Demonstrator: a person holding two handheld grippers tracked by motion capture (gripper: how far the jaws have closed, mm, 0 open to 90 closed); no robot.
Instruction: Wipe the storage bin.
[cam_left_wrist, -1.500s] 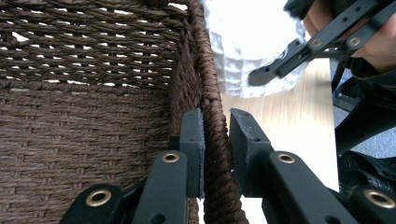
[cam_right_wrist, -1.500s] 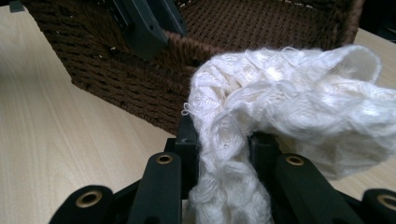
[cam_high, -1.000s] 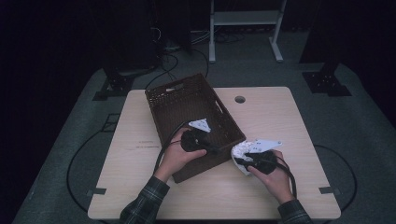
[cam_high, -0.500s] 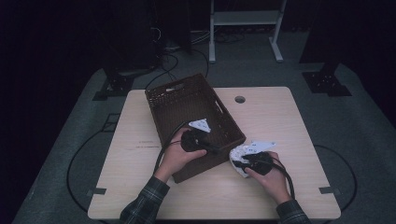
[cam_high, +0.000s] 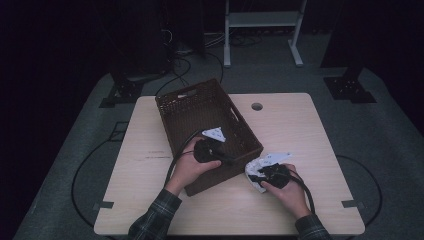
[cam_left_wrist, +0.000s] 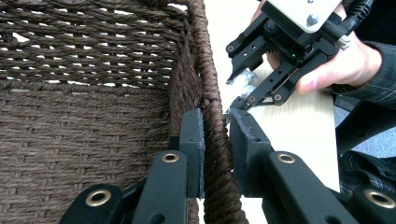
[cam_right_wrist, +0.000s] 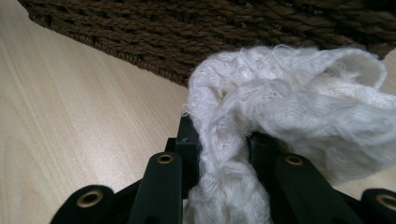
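Left tongs (cam_left_wrist: 215, 154) are clamped on the rim of the woven basket (cam_left_wrist: 93, 116): in the left gripper view one pad sits inside the wall, the other outside, both pressed on the braided edge at lower centre of the frame. In the high view the left tongs (cam_high: 231, 161) are seen at the basket's (cam_high: 200, 107) near-right wall, just below frame centre, held by the left hand (cam_high: 192, 170).

Right tongs (cam_right_wrist: 223, 144) are clenched on a white cloth (cam_right_wrist: 280, 102): in the right gripper view a bunched fold is pinched between the pads at lower centre, the rest is draped toward the right edge of the frame. The basket's base is seen across the top of that frame, close behind the cloth (contact between the two cannot be told).

In the high view the cloth (cam_high: 253, 170) lies on the wooden surface (cam_high: 310, 130) at lower right of centre, just beside the basket's near-right corner, with the right tongs (cam_high: 256, 176) and right hand (cam_high: 285, 187) on it. In the left gripper view the right tongs (cam_left_wrist: 243, 91) are seen at upper right, over the surface, just outside the basket wall.
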